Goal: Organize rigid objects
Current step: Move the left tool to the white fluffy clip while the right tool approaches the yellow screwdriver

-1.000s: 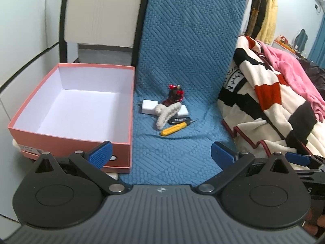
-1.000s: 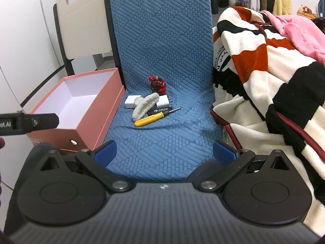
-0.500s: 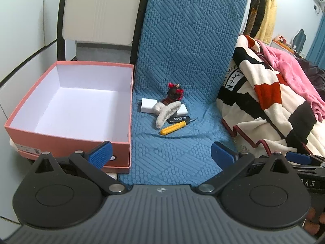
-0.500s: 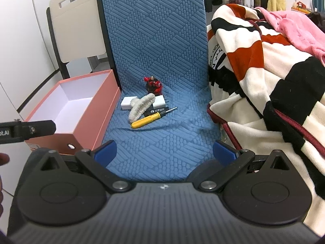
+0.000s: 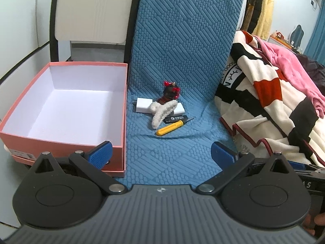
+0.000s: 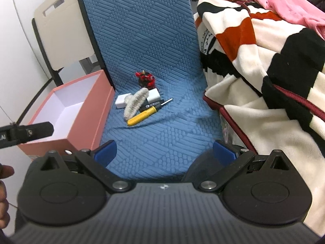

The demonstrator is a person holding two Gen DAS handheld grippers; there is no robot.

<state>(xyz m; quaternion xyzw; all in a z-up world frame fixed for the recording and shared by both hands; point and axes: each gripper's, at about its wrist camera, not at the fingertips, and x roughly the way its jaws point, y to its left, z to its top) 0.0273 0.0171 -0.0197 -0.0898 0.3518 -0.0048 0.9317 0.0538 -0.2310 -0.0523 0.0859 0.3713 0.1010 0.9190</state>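
An open pink box with a white inside stands at the left of a blue quilted seat. On the seat lies a small pile: a yellow-handled screwdriver, a fluffy white hair claw, a white block, a black tag and a red and black figurine. My left gripper is open, well short of the pile, its left finger over the box's near corner. My right gripper is open too, empty, short of the pile.
A striped cream, black and red blanket is heaped at the right, with a pink garment on it. A cream chair back stands behind the box. The left gripper's body juts in over the box.
Both grippers have moved slightly forward and shifted view; the pile sits a little higher and nearer in the right view. Nothing was grasped and both stay open.
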